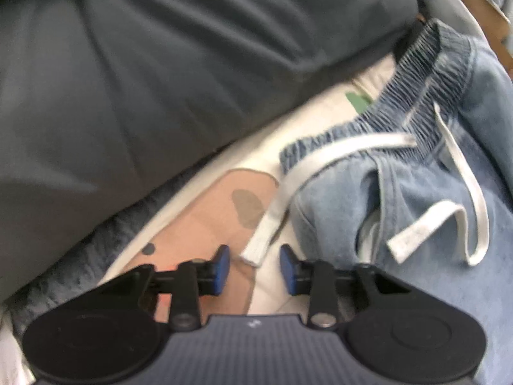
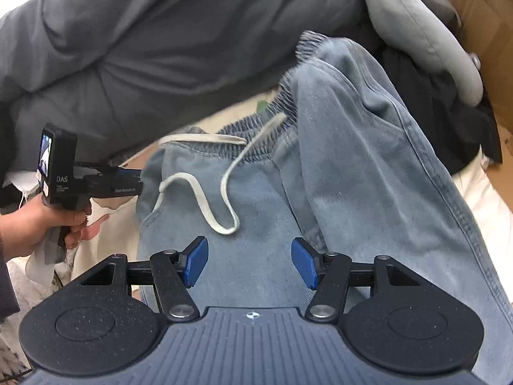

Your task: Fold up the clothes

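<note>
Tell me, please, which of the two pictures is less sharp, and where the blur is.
Left wrist view: softer overall, the jeans and white drawstring smeared, only the left tongs crisp. Right wrist view: sharper, denim weave readable, though the grey cushion blurs and edges bend with fisheye distortion.

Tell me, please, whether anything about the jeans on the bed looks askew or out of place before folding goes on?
Yes. The jeans lie bunched, with one leg doubled up over the elastic waistband. The white drawstring trails loose across the front, and one end strays off the denim onto the sheet.
</note>
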`<state>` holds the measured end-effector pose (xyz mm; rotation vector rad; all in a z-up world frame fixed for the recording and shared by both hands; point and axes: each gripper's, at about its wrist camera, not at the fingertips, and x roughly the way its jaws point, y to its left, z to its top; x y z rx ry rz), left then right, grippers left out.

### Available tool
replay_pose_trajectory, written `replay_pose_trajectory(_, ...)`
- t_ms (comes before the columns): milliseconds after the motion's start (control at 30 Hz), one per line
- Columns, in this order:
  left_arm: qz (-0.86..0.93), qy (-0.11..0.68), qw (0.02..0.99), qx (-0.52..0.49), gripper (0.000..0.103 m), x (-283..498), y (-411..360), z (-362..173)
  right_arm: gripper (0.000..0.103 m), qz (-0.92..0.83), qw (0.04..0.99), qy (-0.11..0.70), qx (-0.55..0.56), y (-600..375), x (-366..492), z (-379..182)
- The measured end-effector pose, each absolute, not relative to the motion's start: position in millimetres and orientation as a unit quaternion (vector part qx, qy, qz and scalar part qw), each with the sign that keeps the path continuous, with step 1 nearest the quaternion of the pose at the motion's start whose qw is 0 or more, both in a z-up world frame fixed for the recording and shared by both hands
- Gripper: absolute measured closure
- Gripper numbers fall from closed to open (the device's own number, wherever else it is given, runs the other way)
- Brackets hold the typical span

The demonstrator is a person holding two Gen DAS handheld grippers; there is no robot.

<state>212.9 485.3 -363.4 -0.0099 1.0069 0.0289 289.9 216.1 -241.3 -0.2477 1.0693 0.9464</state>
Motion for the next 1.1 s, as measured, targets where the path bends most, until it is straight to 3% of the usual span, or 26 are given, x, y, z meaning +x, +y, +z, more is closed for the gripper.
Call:
replay_pose_trajectory(33,0.012,0.482,0.876,-0.003,0.079,212.9,484.4,-363.7,0.038,0.432,0.750,0.489,-0.113,213.8,290.1,-240.6)
replay_pose_trajectory(100,0.017,0.479,0.878,-0.008,0.094,212.1,484.6,-362.6,0.038,0.436,0.748,0.485,-0.120,210.3,288.4,-239.6)
replay_pose_trajectory(200,0.022,0.474,0.880,-0.013,0.097,210.4,484.9,-360.4,0.038,0.445,0.745,0.479,-0.130,207.3,286.1,-239.7)
replay_pose_trajectory(667,0.025,0.434,0.898,-0.067,0.099,177.7,484.9,-300.0,0.038,0.471,0.749,0.438,-0.157,186.9,286.6,-229.5)
replay_pose_trajectory(867,0.000,0.402,0.908,-0.118,0.099,162.8,462.8,-256.4,0.038,0.469,0.759,0.428,-0.146,183.8,291.9,-222.5)
replay_pose_trajectory(1100,-0.047,0.388,0.908,-0.152,0.099,152.3,421.8,-243.1,0.038,0.468,0.761,0.422,-0.154,182.3,293.0,-221.4)
